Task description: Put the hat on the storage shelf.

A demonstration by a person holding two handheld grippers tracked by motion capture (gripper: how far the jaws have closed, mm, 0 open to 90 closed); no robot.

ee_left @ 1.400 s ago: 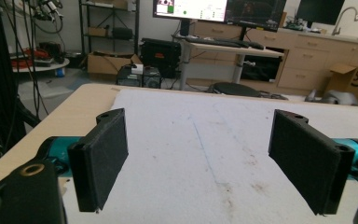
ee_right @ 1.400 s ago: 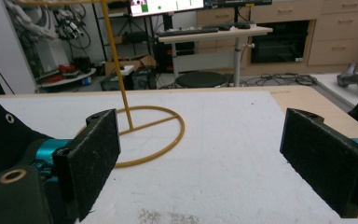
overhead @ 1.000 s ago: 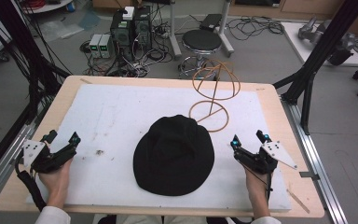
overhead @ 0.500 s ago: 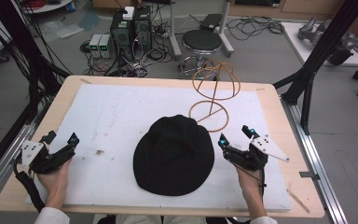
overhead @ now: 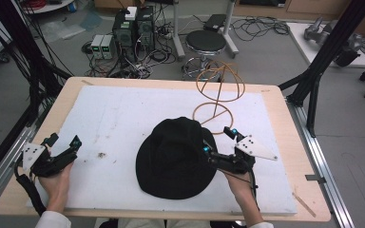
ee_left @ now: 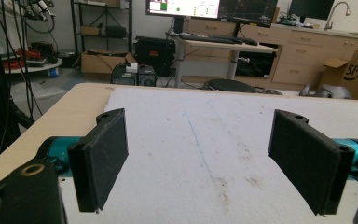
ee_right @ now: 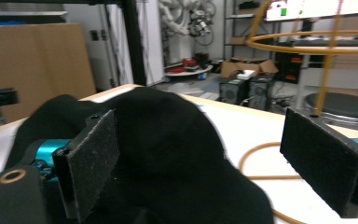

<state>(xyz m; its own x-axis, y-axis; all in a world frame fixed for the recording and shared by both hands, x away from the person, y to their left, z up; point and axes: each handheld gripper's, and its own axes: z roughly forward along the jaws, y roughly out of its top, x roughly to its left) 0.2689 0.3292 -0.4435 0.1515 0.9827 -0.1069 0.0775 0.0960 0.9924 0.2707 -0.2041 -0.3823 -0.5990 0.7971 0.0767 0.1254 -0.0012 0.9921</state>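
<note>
High view: a black bucket hat (overhead: 176, 159) lies mid-table before a wire hat stand (overhead: 218, 92); the right gripper (overhead: 217, 140) straddles its brim edge, spread.

Left gripper view: the left gripper (ee_left: 200, 158) is spread and holds nothing.

Right gripper view: the jaws should bite deep into the brim before closing.

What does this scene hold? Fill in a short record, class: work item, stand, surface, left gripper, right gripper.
work item: black hat, lying on the mat
stand: orange wire stand, behind the hat
surface: white mat on a wooden table
left gripper: open, apart from the hat
right gripper: open, at the hat's right edge
</note>
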